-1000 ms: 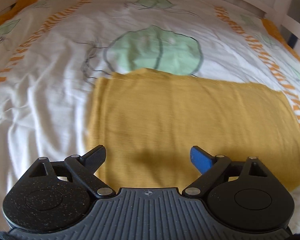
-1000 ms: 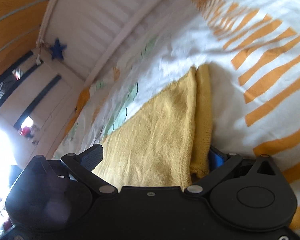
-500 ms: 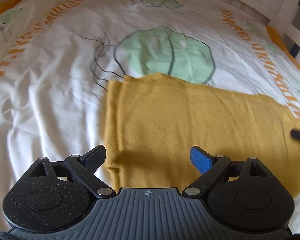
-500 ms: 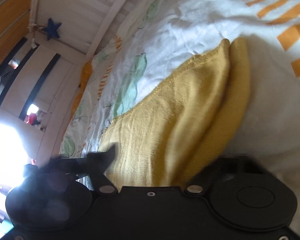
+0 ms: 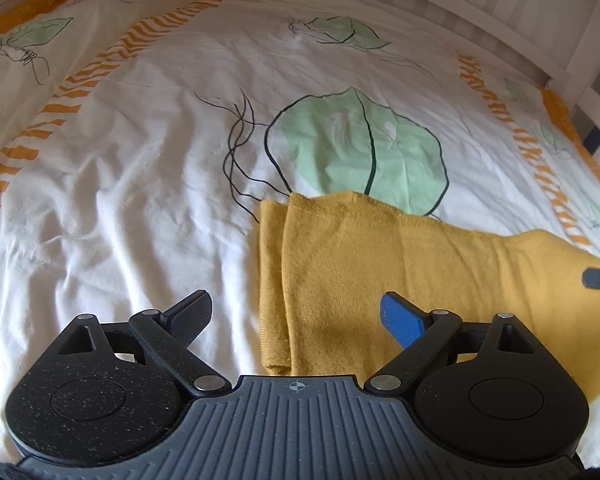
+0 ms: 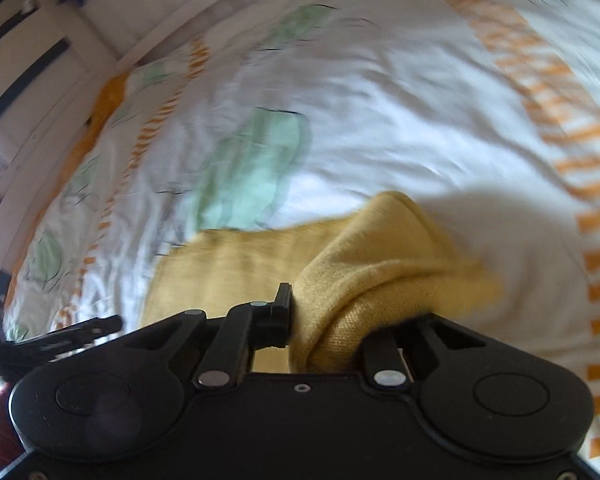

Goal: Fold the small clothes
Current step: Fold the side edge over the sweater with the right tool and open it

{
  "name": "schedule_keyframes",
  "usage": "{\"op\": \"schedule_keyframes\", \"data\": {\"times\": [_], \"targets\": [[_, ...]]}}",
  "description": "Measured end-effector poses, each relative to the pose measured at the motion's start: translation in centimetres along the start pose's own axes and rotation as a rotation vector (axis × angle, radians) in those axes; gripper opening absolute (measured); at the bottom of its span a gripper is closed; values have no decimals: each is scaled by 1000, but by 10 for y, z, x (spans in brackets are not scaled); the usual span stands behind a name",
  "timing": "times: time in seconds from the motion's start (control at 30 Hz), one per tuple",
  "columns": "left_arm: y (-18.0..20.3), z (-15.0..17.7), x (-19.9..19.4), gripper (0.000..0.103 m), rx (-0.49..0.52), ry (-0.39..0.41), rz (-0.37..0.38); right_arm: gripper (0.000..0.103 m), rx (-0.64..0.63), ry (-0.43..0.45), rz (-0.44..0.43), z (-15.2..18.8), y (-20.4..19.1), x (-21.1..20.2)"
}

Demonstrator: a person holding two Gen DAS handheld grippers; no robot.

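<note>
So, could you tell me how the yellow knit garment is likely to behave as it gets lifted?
Probably floppy: the yellow garment bunches and droops around the right gripper. Likely light, since one pinch raises that end. It probably won't slide easily on the wrinkled bedsheet.

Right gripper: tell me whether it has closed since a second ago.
Yes. The right gripper has shut on the yellow garment and lifted its edge off the bedspread.

L gripper (image 5: 296,314) open over yellow cloth (image 5: 400,280) on bedsheet (image 5: 120,200).

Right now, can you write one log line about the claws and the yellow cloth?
left claw: open, above cloth | right claw: shut on cloth | bed: under cloth
</note>
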State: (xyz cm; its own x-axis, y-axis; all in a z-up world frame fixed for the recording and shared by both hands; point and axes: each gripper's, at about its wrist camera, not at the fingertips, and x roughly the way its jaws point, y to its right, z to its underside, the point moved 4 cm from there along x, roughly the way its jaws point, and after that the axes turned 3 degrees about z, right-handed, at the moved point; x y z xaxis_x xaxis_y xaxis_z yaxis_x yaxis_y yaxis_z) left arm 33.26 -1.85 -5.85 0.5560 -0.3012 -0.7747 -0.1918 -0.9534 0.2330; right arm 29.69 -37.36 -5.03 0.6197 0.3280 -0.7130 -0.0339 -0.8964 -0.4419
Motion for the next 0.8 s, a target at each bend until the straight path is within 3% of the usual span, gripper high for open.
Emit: {"op": "schedule_keyframes", "data": {"times": [0.17,0.4,0.57,0.73,0.8], "targets": [[-18,-4,-7,92,-44,4,7,23,-91,-52,-65,-4,-68,21],[-53,-9,-9,92,-115,3,-19,22,-182,-150,-20,20,-128,94],[-67,-12,-9,92,-163,2,-21,24,-240,-192,22,41,-154,121],[-64,-13,-9,92,-152,1,-3,51,-274,-185,-8,46,-172,126],[-64,-13,-10,92,-148,2,-2,55,-272,-182,-46,45,-177,125]]}}
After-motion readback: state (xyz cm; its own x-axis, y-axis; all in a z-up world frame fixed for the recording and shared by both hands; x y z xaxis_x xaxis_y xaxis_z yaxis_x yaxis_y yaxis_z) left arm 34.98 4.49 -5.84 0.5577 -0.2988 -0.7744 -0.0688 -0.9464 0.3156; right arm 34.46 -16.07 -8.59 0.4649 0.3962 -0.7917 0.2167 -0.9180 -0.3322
